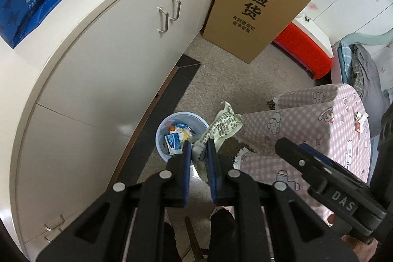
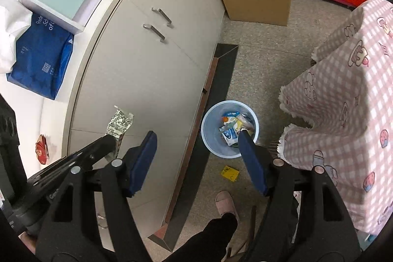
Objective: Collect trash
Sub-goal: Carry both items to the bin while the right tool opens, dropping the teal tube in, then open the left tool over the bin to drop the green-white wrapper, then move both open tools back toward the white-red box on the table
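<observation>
Left gripper pinches a crumpled wrapper above the blue bin, ready to drop; right gripper hangs spread, empty

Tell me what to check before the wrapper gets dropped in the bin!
1. Left tool gripping the wrapper: ok.
2. Right tool empty, jaws apart: ok.
3. Blue bin upright on the floor: ok.
4. Room left in the bin: ok, trash only covers the bottom.
5. Wrapper straight above the bin: cannot tell.
6. Floor clean: not ok, a yellow scrap lies beside the bin.
</observation>
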Tool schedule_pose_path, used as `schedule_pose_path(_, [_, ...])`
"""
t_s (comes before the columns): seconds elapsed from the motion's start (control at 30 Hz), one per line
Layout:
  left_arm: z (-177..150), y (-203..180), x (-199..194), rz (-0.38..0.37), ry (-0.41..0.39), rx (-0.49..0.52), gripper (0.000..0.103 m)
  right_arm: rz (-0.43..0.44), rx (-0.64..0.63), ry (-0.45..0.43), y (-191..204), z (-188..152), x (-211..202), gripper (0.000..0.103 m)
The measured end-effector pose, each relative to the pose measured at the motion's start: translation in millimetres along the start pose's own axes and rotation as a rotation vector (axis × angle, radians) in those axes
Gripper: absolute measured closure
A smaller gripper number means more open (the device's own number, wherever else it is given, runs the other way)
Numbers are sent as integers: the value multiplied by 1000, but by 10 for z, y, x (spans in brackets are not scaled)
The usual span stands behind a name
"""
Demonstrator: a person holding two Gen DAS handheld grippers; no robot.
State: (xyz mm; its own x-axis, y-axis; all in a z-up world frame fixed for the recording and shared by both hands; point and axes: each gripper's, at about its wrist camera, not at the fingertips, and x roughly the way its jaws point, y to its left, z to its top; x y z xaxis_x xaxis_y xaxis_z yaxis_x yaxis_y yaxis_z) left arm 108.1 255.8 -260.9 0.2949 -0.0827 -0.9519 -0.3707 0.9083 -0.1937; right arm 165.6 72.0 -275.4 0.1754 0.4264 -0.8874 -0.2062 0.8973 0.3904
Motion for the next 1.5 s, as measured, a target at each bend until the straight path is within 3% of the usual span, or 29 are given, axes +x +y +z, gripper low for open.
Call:
schedule_pose_path(0.83, [154, -448, 130, 39, 37, 75, 87, 20, 77, -64, -348, 15, -394, 33])
schedule_pose_path(0.93, [184, -456, 188, 54, 45, 40, 62, 22, 81, -60, -407, 25, -396, 33])
schedule_pose_path(0.97, [193, -452, 210, 59, 47, 26, 44, 22, 84, -59, -437, 24, -398, 33])
schedule_pose_path(1.0, [203, -453, 224, 63, 46, 16, 35, 22, 88, -58, -458, 24, -399, 33])
schedule_pose_path(1.27, [217, -575, 324, 69, 62, -16, 33, 13, 130, -55, -745, 24, -444, 33])
schedule_pose_path(1.5, [231, -1002, 374, 47, 66, 29, 32, 1, 170, -80, -1102, 55, -585, 33])
